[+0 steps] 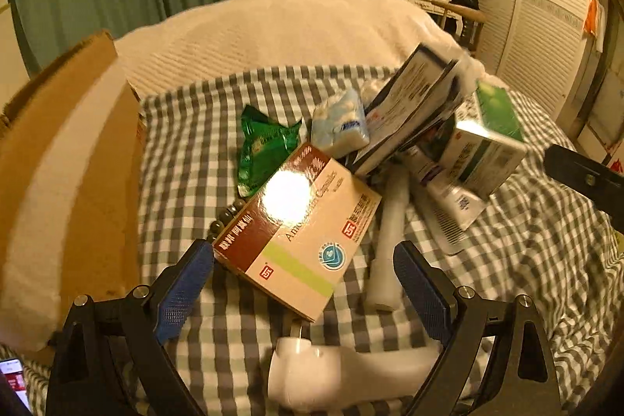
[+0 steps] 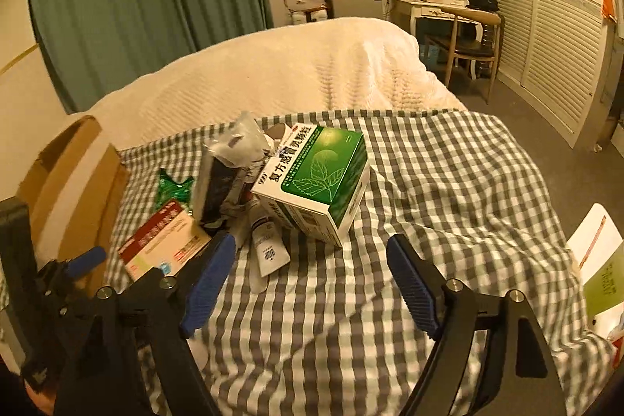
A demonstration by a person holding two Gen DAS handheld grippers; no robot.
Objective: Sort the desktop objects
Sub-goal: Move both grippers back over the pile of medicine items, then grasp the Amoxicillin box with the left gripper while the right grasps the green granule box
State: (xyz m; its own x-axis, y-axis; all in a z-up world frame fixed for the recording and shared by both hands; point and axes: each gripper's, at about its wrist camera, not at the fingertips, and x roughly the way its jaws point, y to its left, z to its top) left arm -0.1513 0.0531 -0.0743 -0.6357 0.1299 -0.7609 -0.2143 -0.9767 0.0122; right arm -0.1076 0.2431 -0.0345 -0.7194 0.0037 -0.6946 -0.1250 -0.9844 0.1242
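While both are gaping wide and holding nothing, the left gripper [image 1: 304,271] is straddling the maroon-and-cream cardboard medicine box [image 1: 296,229]; the right gripper [image 2: 312,271] is hovering farther off.

- Dim, warm yellow-orange cast in both views.
- Blown-out glare spot on amoxicillin box [image 1: 298,227].
- Objects right of that box motion-blurred.
- Fisheye bending, black vignette at corners.

A grey-and-white checked cloth [image 2: 429,190] covered the bed. On it lay a maroon, cream and lime-green medicine box [image 1: 300,229], a green-and-white leaf-printed carton [image 2: 318,178], a shiny green foil packet [image 1: 261,147] and a pale blue tissue pack [image 1: 341,123]. A plain brown cardboard box [image 1: 66,158] stood beside them.
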